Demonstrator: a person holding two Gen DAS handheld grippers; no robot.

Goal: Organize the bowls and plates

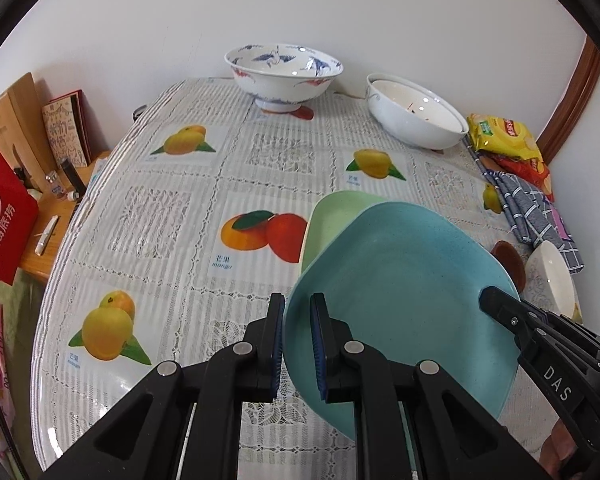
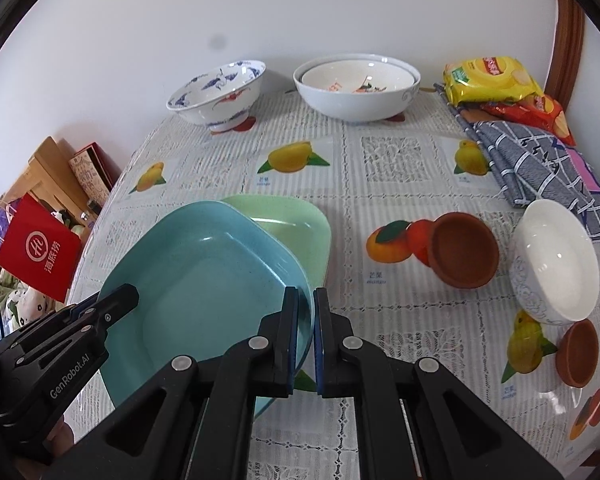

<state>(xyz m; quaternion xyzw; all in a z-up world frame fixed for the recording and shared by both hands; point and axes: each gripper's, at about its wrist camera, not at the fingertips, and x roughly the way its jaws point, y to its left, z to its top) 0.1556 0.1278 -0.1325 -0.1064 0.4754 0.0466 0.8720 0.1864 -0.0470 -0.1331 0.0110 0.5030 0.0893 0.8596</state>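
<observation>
Two words readable: "DAS" (image 1: 557,383), "GenRobot.AI" (image 2: 69,377).

Readable items, as I see them: "DAS" in white on the side of my right gripper (image 1: 496,306), seen from my left camera; "GenRobot.AI" in white on the body of my left gripper (image 2: 130,296), seen from my right camera; "mango" in small blue print, under two Chinese characters, beneath the fruit pictures on the tablecloth (image 1: 222,266); a white round logo above the characters 海底捞 on the red bag (image 1: 0,216) far left. Print on the yellow snack packet (image 2: 492,78), far right, is too small to read.
</observation>
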